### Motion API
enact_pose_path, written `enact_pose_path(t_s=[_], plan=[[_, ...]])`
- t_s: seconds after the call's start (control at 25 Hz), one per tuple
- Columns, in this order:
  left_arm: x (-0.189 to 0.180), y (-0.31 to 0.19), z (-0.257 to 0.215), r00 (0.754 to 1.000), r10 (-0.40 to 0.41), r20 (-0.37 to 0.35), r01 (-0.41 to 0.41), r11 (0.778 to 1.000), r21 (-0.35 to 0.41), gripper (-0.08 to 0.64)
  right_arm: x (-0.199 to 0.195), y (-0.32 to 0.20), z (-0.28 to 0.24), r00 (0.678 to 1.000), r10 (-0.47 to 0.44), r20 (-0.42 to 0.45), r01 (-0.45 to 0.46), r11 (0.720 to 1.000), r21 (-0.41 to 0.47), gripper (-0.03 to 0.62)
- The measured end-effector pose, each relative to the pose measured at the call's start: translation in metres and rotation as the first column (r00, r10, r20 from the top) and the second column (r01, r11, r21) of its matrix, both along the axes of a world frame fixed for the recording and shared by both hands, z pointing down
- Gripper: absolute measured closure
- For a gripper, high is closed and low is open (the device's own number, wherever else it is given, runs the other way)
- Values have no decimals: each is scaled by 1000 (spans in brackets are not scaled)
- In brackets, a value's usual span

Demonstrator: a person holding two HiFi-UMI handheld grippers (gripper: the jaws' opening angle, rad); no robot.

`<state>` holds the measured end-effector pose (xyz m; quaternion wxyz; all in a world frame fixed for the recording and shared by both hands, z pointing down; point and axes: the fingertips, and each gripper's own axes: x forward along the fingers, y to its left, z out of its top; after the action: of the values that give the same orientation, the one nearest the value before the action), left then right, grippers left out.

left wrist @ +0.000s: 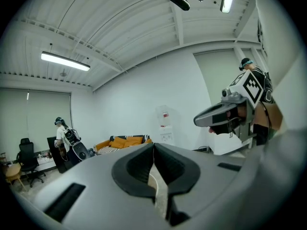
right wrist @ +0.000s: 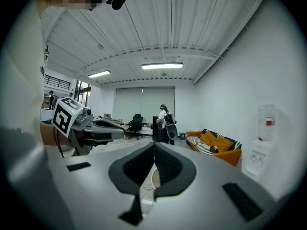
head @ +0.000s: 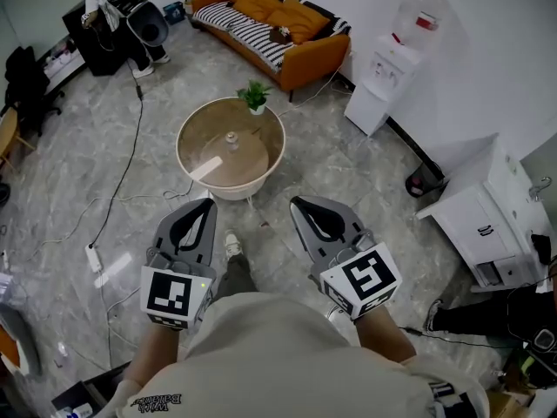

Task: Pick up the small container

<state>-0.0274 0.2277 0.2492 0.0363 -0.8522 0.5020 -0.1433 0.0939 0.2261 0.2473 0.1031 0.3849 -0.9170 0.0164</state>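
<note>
The small container (head: 231,138), a little clear jar, stands near the middle of a round wooden table (head: 207,123) ahead of me on the floor. A potted green plant (head: 255,96) sits at the table's far edge. Both grippers are held close to my body, well short of the table. My left gripper (head: 207,202) (left wrist: 153,145) is shut with its jaws meeting and nothing between them. Beside it, my right gripper (head: 298,202) (right wrist: 154,145) is also shut and empty. Each gripper view looks out across the room, and the container does not show in either.
An orange sofa (head: 277,26) stands behind the table, a water dispenser (head: 386,70) to its right, and a white cabinet (head: 483,212) at the right wall. Cables and a power strip (head: 93,257) lie on the floor at left. A person (head: 122,7) stands at the far left.
</note>
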Motion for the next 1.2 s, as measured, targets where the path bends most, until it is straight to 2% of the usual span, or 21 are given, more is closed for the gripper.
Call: enact_pose_path(t_s=[0.32, 0.84, 1.2], plan=[[-37, -98, 4, 999, 13, -31, -14, 1000, -23, 554, -36, -98, -12, 1000, 12, -13, -12, 1000, 28, 595], [-122, -269, -4, 999, 23, -46, -25, 999, -48, 554, -119, -268, -14, 999, 26, -41, -27, 1000, -12, 595], [-164, -339, 4, 999, 7, -37, -10, 998, -68, 553, -143, -345, -10, 997, 73, -26, -73, 997, -21, 595]])
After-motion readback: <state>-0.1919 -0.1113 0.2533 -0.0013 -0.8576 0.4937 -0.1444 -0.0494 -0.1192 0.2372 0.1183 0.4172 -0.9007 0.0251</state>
